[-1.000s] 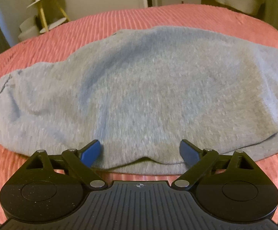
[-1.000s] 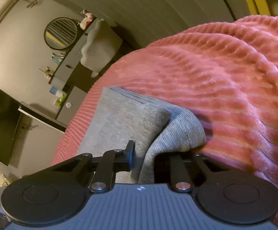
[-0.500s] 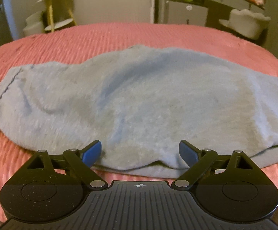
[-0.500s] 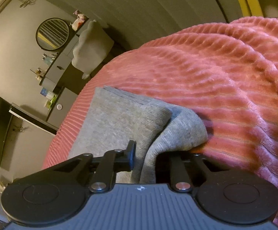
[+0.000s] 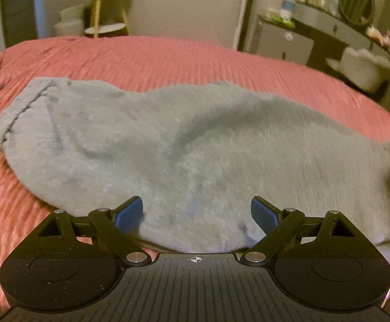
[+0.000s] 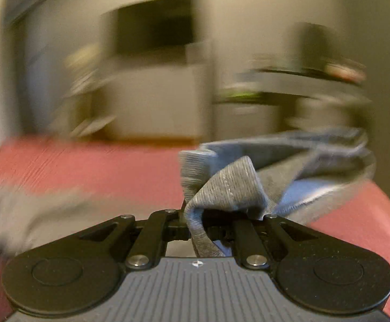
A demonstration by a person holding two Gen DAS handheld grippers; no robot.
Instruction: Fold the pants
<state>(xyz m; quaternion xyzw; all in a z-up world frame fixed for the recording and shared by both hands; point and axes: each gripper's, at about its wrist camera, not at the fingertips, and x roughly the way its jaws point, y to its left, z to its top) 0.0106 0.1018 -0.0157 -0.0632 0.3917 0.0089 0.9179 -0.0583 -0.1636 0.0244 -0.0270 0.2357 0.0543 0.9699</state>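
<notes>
Grey knit pants (image 5: pixel 184 147) lie spread across a pink ribbed bedspread (image 5: pixel 146 59). My left gripper (image 5: pixel 196 212) is open, its blue pads either side of the near edge of the pants, holding nothing. My right gripper (image 6: pixel 211 228) is shut on a bunched grey cuff of the pants (image 6: pixel 221 187) and holds it lifted above the bed (image 6: pixel 87 166). The rest of that leg trails off to the right (image 6: pixel 316 166). The right wrist view is heavily blurred by motion.
A yellow-legged side table (image 5: pixel 106 10) stands beyond the bed at the left. A dark dresser with a round mirror (image 5: pixel 356 2) and a white chair (image 5: pixel 364 67) stand at the right. A dark screen (image 6: pixel 154 24) hangs on the far wall.
My right gripper has swung sharply round with the cuff held in it, now lifted and facing the far wall. My left gripper has drawn back and tilted, staying open at the pants' edge.
</notes>
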